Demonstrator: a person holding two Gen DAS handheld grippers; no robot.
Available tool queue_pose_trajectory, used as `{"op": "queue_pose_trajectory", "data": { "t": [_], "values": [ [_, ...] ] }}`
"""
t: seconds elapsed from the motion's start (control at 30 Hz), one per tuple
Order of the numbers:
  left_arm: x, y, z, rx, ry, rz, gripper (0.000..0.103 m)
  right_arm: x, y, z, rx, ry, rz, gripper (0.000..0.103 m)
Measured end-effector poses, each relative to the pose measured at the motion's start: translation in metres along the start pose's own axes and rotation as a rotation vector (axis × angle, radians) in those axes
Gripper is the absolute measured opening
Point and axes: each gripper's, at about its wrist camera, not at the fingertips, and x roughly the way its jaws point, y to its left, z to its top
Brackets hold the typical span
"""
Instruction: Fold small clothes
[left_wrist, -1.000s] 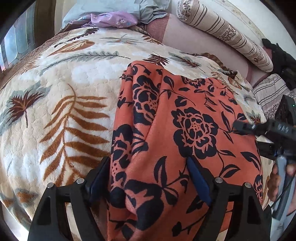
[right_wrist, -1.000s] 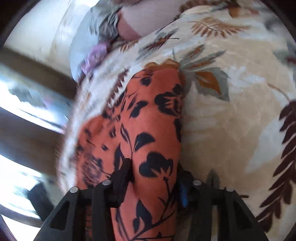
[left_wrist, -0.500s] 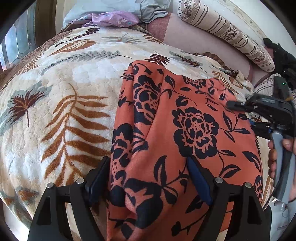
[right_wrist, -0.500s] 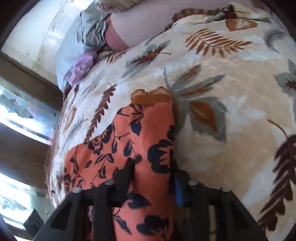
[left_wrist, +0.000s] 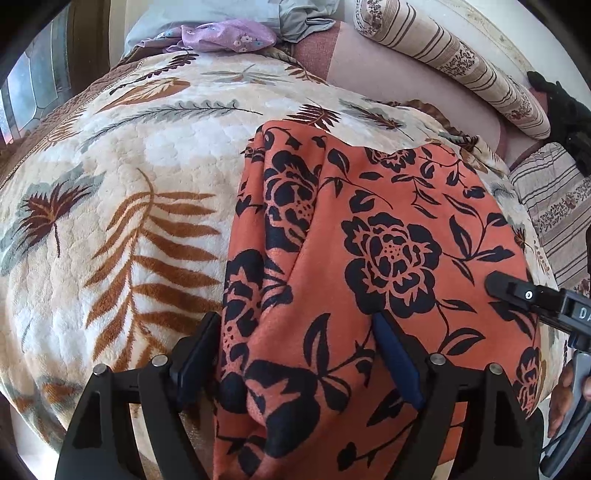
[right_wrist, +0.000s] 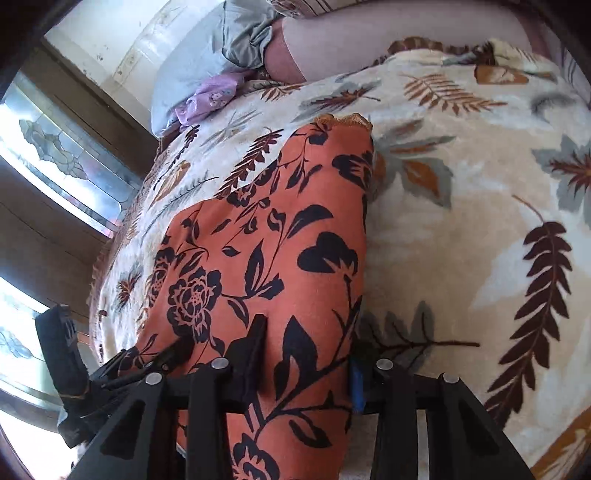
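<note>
Window glass (left_wrist: 35, 85) borders the bed's left; leaf-print blanket (left_wrist: 122, 206) lies bare leftward. Orange floral garment (left_wrist: 369, 258) drapes over the near edge, each hand-held gripper, left (left_wrist: 295, 362) and right (right_wrist: 306, 362), clamping its hem. Striped pillows (left_wrist: 450, 62) line the right.

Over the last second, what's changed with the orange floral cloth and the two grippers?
The right gripper rose, then dropped back low beside the orange floral garment, which now reaches further across the leaf-print blanket in its view. The left gripper stayed put. Both kept cloth between their fingers throughout; nothing was let go.
</note>
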Motion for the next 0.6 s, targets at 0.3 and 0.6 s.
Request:
{"op": "queue_pose_trajectory", "data": {
  "t": [0.3, 0.6],
  "values": [
    [-0.052, 0.02, -0.01, -0.115, -0.11, -0.155, 0.083, -0.06, 0.009, -0.016, 0.007, -0.192, 0.106, 0.074],
    [-0.033, 0.055, -0.03, -0.213, 0.063, -0.293, 0.031, -0.001, 0.019, -0.038, -0.012, -0.048, 0.245, 0.08]
  ]
}}
